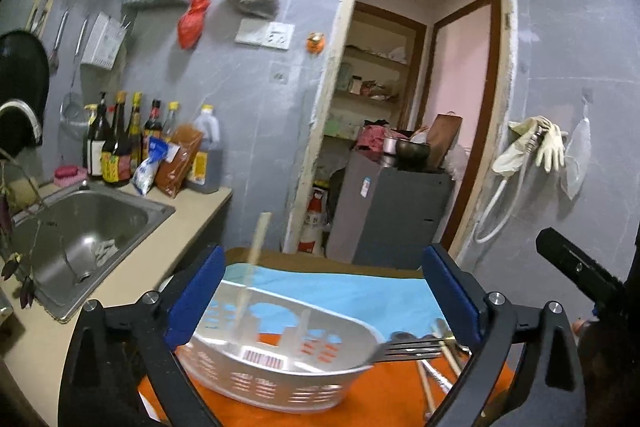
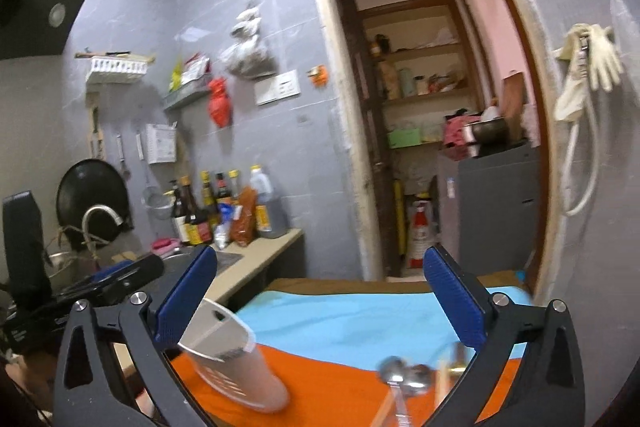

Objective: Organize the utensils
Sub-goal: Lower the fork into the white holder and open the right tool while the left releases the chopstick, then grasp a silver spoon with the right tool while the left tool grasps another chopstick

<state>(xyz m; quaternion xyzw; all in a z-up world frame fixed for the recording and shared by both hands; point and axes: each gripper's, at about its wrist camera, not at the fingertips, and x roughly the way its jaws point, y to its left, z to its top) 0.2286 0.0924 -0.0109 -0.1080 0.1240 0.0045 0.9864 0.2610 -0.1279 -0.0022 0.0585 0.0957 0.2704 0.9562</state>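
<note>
A white perforated utensil basket point(image 1: 280, 359) with compartments sits on the orange cloth point(image 1: 384, 399). A pale chopstick point(image 1: 252, 275) stands tilted in its left compartment, blurred. My left gripper point(image 1: 320, 299) is open above the basket, holding nothing. A fork point(image 1: 408, 345), chopsticks and other utensils point(image 1: 440, 367) lie right of the basket. In the right wrist view my right gripper point(image 2: 320, 303) is open and empty. The basket point(image 2: 232, 359) is at its left, and spoons point(image 2: 404, 375) and a chopstick point(image 2: 446, 375) lie below it.
A light blue cloth point(image 1: 340, 291) lies behind the orange one. A steel sink point(image 1: 80, 227) and a counter with sauce bottles point(image 1: 120, 143) are at the left. A doorway with a grey cabinet point(image 1: 392, 211) is behind. The other gripper's body point(image 1: 580, 271) shows at right.
</note>
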